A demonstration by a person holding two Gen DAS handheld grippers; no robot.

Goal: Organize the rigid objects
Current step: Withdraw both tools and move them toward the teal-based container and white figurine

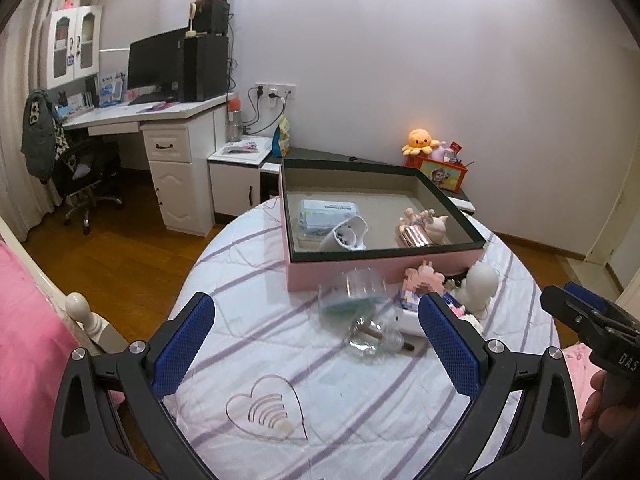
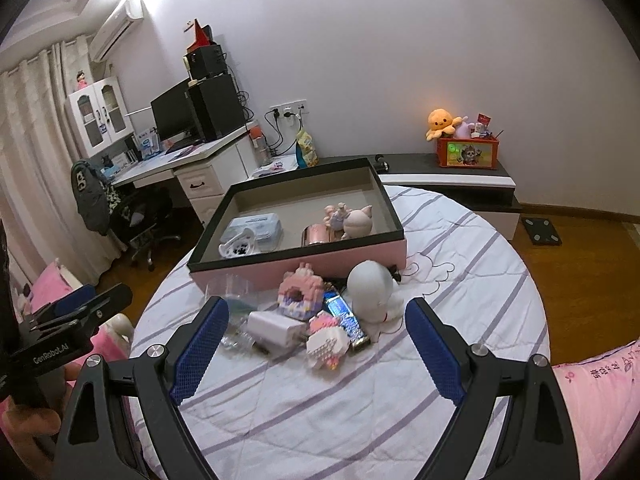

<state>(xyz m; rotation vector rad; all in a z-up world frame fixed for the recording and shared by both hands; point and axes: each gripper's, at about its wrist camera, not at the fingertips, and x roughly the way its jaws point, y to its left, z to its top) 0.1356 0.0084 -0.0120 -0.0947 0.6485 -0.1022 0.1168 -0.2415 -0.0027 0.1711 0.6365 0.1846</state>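
A: Both grippers are hovering over the bed, and the left gripper (image 1: 316, 344) is gaping wide with nothing between its fingers.

B: Same with the right gripper (image 2: 316, 344), spread wide and carrying nothing.

A: The pink box (image 2: 304, 270) is already holding a wipes pack (image 2: 256, 230), a white cup (image 1: 346, 234), a shiny tin (image 1: 414, 236) and a figurine (image 2: 356, 222).

B: But plenty is waiting just in front of it: a white doll (image 2: 370, 292), a charger (image 2: 272, 326), a block house (image 2: 298, 296), a clear cup (image 1: 360, 286). I'm calling it roughly halfway.
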